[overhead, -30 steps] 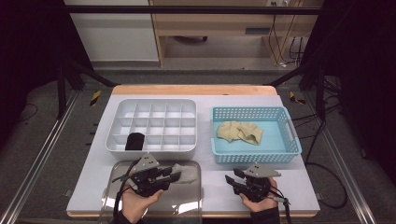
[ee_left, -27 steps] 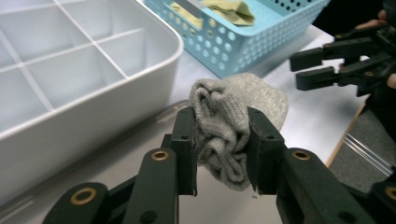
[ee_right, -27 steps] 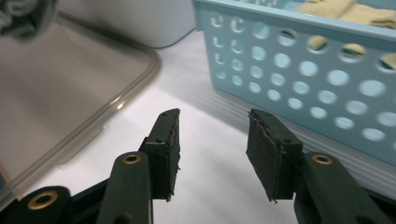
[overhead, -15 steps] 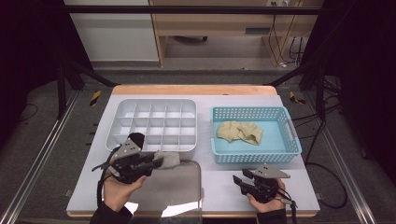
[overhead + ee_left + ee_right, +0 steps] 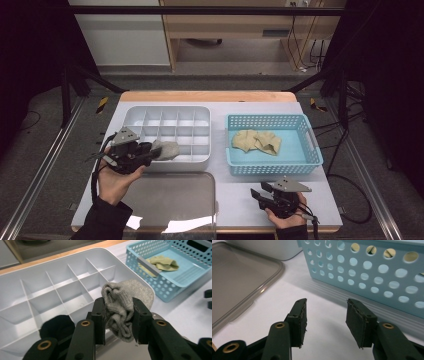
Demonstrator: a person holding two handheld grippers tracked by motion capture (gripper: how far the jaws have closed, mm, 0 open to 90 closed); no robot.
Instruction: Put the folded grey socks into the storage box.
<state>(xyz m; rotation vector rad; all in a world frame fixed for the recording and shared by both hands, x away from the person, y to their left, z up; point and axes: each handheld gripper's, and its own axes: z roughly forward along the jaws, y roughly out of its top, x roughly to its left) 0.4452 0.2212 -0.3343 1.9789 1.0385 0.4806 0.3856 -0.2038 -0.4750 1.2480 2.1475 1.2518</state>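
While the left claw point(image 5: 117, 315) pinches a rolled grey sock point(image 5: 123, 305) above the front edge of the white divided tray point(image 5: 150, 117), the right claw point(image 5: 325, 322), jaws just opening and empty, rests spread on the desk point(image 5: 235, 195) beside the blue basket point(image 5: 300, 165).

I watched the left gripper point(image 5: 150, 152) carry the rolled grey sock point(image 5: 122, 307) up from over the clear lid point(image 5: 170, 200) to the near edge of the white divided tray point(image 5: 200, 112), while the right gripper point(image 5: 325, 322) spread its empty jaws wider.
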